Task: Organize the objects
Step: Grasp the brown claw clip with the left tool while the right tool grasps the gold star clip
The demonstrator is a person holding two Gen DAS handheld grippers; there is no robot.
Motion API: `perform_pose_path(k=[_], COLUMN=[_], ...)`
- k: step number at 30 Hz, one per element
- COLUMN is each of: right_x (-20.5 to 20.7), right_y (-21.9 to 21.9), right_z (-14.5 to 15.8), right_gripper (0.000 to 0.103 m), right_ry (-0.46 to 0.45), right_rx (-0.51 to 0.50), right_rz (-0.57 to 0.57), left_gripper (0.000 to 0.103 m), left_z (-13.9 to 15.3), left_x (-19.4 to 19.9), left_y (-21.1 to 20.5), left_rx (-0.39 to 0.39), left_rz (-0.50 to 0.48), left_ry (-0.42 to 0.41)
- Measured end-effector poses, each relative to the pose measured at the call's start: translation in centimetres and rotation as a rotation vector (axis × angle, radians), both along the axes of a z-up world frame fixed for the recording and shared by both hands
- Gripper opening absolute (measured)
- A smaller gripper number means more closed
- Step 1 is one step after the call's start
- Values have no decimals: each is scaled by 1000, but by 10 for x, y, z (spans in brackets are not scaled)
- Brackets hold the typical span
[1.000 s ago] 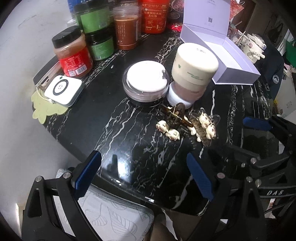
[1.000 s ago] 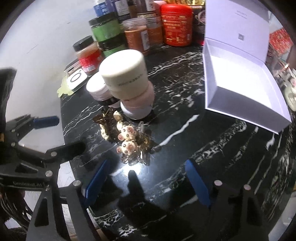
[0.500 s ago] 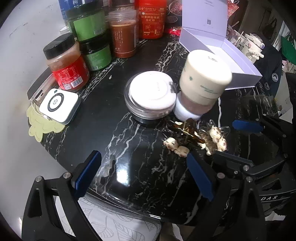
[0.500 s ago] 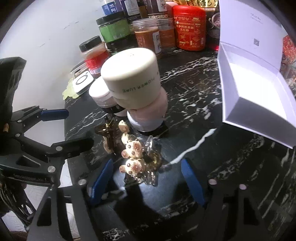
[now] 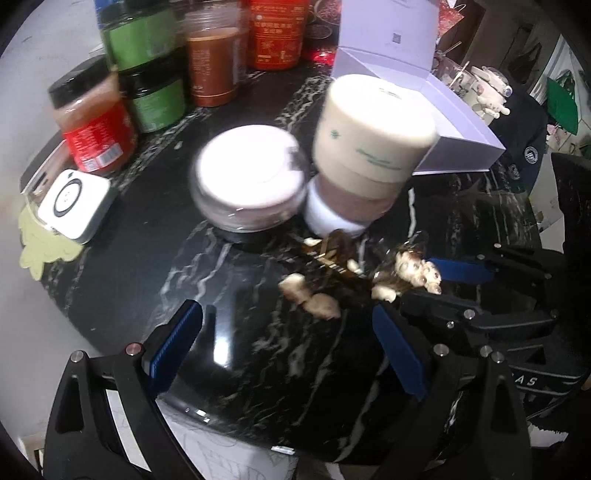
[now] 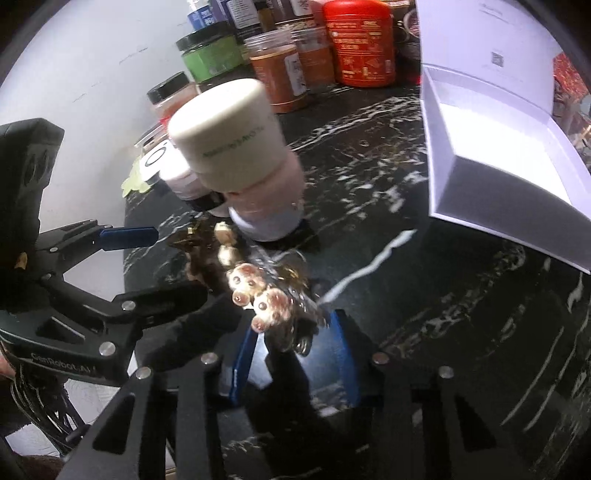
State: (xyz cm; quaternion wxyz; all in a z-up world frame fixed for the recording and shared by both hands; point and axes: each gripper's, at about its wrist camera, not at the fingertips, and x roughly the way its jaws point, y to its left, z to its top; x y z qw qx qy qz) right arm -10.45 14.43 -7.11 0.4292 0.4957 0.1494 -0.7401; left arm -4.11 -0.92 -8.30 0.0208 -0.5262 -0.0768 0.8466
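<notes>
The right tongs point(image 6: 295, 354) are closed on a hair clip point(image 6: 266, 299) decorated with small cream animal heads, its clear amber body caught between the blue pads point(image 6: 242, 363) near the front edge of a black, white-veined table point(image 6: 424, 280). A second hair clip point(image 5: 314, 295), amber with pale charms, lies on the table just beside the first, in front of a stack of two jars: a cream jar point(image 5: 373, 133) sitting tilted on a pink jar point(image 5: 343, 210). Touching or nearly touching that stack on one side stands a squat jar with a white lid point(image 5: 249, 173). The left tongs point(image 5: 288, 354) hang open over the front edge of the table, blue pads point(image 5: 173, 347) well apart and holding nothing, with the second clip just beyond them. An open white box point(image 6: 498, 158) with its lid raised sits toward the far corner of the table, apart from the clips. Along the back edge stand food jars: a red-labelled jar point(image 5: 96, 129), two stacked green jars point(image 5: 147, 66), a brown sauce jar point(image 5: 214, 66) and an orange-red canister point(image 5: 279, 33). A small white square gadget point(image 5: 74, 203) rests at the side edge on a pale green mat point(image 5: 40, 254)
</notes>
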Motion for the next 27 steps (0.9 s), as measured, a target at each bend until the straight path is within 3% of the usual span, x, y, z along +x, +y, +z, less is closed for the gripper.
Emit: perform_pose_path(k=[8,11,13,15,19,23,27], right_x=[-12,-14,-15,-15,-11,-10,-11], right_y=[-1,-4,-7,-10,-15,-13,-12], right_z=[3,3,1,0,-1,1,0], right_gripper=[42,48,59,61,61,59,43], right_ry=[1,10,3,-12,-15,-28,-11], right_rx=[-40,-40,-42,-54,-77,-119,-101], right_rz=[61,86,104,129,156,156,145], left_gripper=[93,93,91,89,81,63,50], left_z=[0,3,5,6,3,1,-4], left_x=[-14,-14,-15,-16,-18,-18,-18], left_y=[8,5,5,3,4,2,1], left_rx=[32,47,49,64,80,88,94], left_rz=[-4,-4,-2,-1,2,5,7], left_ry=[44,77,94,103,104,103,93])
